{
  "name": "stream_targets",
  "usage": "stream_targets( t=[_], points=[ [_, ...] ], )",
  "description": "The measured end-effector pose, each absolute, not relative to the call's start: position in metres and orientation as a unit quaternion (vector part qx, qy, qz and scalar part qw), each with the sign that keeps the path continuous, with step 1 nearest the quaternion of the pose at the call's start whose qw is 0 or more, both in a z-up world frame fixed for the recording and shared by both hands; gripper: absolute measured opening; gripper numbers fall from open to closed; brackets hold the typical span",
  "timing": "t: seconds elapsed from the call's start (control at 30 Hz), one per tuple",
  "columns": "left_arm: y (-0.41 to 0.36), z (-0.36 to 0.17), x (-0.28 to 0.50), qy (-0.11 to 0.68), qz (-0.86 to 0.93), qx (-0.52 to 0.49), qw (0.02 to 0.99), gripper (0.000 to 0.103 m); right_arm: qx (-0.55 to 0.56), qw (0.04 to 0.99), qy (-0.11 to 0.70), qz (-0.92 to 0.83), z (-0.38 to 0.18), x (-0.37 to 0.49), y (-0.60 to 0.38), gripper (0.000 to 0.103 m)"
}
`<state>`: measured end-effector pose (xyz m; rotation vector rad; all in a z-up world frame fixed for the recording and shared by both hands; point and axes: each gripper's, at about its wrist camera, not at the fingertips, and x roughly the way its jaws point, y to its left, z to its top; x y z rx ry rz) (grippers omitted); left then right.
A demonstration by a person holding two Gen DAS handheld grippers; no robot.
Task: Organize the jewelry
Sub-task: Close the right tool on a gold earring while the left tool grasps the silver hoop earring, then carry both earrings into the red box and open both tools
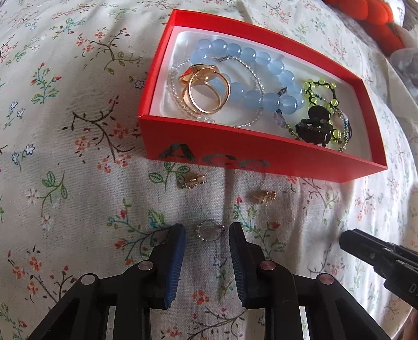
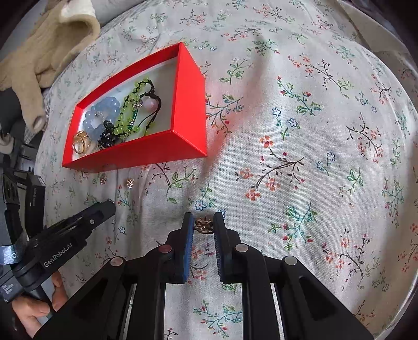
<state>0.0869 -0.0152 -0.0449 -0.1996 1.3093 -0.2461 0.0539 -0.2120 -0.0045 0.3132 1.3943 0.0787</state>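
Observation:
A red box point(image 1: 235, 154) point(image 2: 167, 146) lies on the floral cloth and holds a blue bead bracelet point(image 1: 261, 75), gold rings point(image 1: 206, 89), green beads point(image 1: 324, 104) and a black claw clip point(image 1: 313, 130). My left gripper point(image 1: 207, 232) is open with a small beaded ring point(image 1: 210, 230) on the cloth between its fingertips. Two gold earrings point(image 1: 192, 180) point(image 1: 265, 196) lie just in front of the box. My right gripper point(image 2: 203, 225) is shut on a small gold piece of jewelry point(image 2: 203, 225), right of the box; its tip shows in the left wrist view point(image 1: 347, 240).
The floral cloth point(image 2: 313, 130) covers the whole surface. A beige knitted garment point(image 2: 47, 39) lies beyond the box at the far left. An orange object point(image 1: 371, 15) lies past the box's far corner. The left gripper's body point(image 2: 78, 225) shows left of my right gripper.

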Motion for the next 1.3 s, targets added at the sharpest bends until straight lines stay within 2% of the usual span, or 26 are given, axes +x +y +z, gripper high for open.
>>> stream_targets(
  t=[0.2, 0.37, 0.7, 1.03, 1.3],
  points=[
    [-0.032, -0.046, 0.090, 0.604, -0.101, -0.064, 0.788, 0.026, 0.140, 0.754, 0.641, 0.037, -0.005, 0.056, -0.212, 0.016],
    [-0.047, -0.048, 0.095, 0.599, -0.088, -0.045, 0.795, 0.018, 0.151, 0.751, 0.641, 0.036, -0.006, 0.056, -0.214, 0.016],
    [-0.033, -0.044, 0.088, 0.596, -0.097, -0.056, 0.795, 0.018, 0.159, 0.756, 0.633, 0.035, 0.005, 0.052, -0.217, 0.016],
    [-0.008, -0.019, 0.076, 0.575, -0.113, -0.088, 0.805, 0.018, 0.170, 0.767, 0.617, 0.036, 0.023, 0.045, -0.219, 0.016],
    [0.007, 0.015, 0.065, 0.520, -0.143, -0.097, 0.837, 0.018, 0.156, 0.798, 0.581, 0.037, 0.049, 0.045, -0.218, 0.016]
  ],
)
